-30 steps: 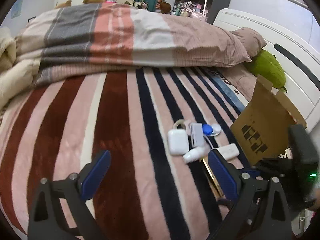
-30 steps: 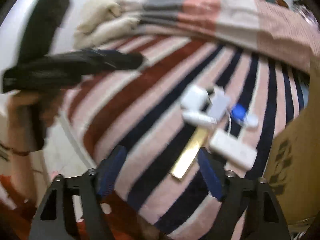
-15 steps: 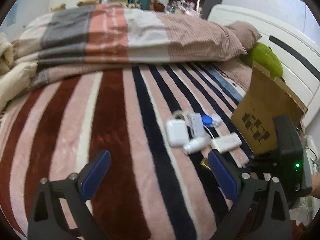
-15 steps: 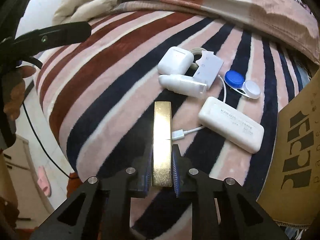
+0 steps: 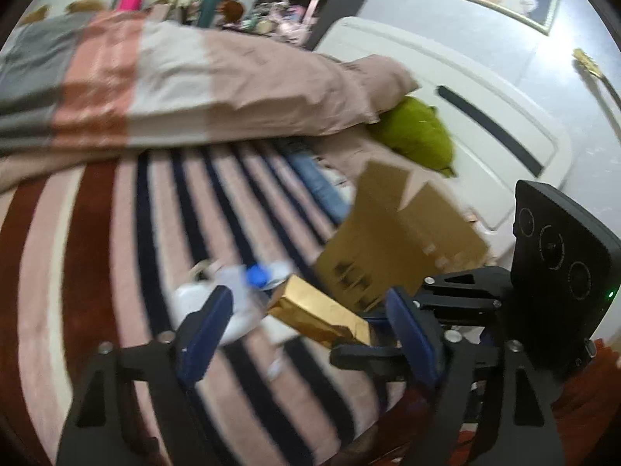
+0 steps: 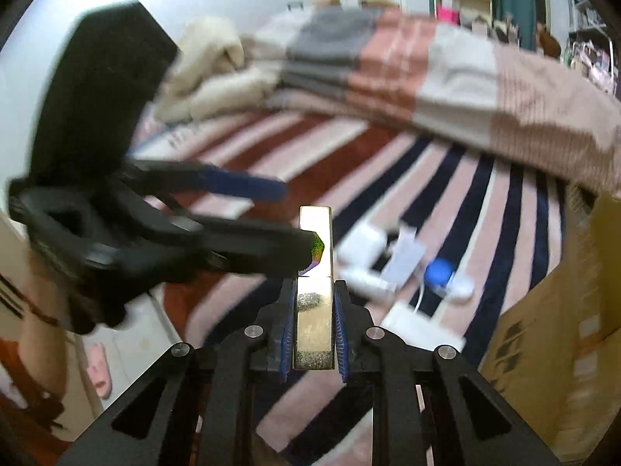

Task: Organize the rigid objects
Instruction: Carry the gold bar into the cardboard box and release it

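1. Striped bedding [image 5: 97,256] in maroon, pink and navy covers the bed, with a folded duvet [image 6: 446,73] behind it and a white headboard [image 5: 485,108] to the side; both views are smeared with motion blur

2. Gripped in the right gripper [image 6: 313,318], the gold bar [image 6: 313,310] is the thing in hand: the jaws are clenched on its two long sides near its rear end, and most of its length sticks out ahead of the pads

3. Its long axis runs straight forward along the right gripper's fingers, so it points out over the bed toward the scattered items, held clear above the bedding

4. In the left wrist view that same gold bar [image 5: 322,312] lies slantwise, its free end toward the upper left, between the two blue pads [image 5: 207,330] of the left gripper [image 5: 306,330]

5. That gripper's jaws are closing, yet the pads touch nothing; the bar looks to sit beyond them rather than inside their gap, though blur leaves this uncertain

6. An open cardboard box [image 5: 403,233] stands on the bed to the right of the bar, near the headboard; it is the likely destination, and the right hand, already holding the bar, is the nearer one to it

7. Left on the bedding lie a white earbud case [image 6: 363,246], a blue-capped lens case [image 6: 446,277] and a white power bank [image 6: 421,330], all close together beside the box
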`<action>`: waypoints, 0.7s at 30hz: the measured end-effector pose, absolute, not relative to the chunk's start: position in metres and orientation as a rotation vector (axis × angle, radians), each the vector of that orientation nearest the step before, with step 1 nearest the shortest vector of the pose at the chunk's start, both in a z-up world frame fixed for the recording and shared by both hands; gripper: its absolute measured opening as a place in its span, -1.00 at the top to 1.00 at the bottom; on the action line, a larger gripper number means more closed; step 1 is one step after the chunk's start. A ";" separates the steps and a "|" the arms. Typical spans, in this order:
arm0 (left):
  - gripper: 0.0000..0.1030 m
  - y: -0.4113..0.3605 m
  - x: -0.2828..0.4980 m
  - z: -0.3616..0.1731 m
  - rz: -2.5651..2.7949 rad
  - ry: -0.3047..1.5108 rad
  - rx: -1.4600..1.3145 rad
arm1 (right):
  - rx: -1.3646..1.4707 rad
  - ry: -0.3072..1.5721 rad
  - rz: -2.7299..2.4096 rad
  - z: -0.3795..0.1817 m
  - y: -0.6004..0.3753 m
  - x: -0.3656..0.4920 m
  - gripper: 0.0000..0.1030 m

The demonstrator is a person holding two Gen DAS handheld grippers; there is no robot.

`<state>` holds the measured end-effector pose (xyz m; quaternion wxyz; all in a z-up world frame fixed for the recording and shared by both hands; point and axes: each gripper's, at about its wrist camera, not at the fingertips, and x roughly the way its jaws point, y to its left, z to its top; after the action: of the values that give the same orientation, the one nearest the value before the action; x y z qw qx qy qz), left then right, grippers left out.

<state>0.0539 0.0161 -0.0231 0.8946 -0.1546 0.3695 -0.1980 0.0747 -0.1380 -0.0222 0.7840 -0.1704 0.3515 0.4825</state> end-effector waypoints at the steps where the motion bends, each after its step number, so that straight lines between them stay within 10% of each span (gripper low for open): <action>1: -0.32 0.008 0.060 -0.016 -0.434 0.760 -0.311 | -0.363 0.739 1.040 -0.014 -0.142 0.076 0.74; 7: 0.12 -0.052 0.106 0.010 -0.504 0.771 -0.205 | -0.301 0.670 0.985 0.017 -0.183 0.100 0.74; 21: 0.14 -0.175 0.201 -0.004 -0.606 0.962 -0.094 | -0.175 0.814 0.803 0.016 -0.296 0.177 0.74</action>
<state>0.2013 -0.1750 -0.0044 0.8415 -0.0445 0.4555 -0.2870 0.1768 -0.2955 0.0164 0.8373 -0.0826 0.3848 0.3795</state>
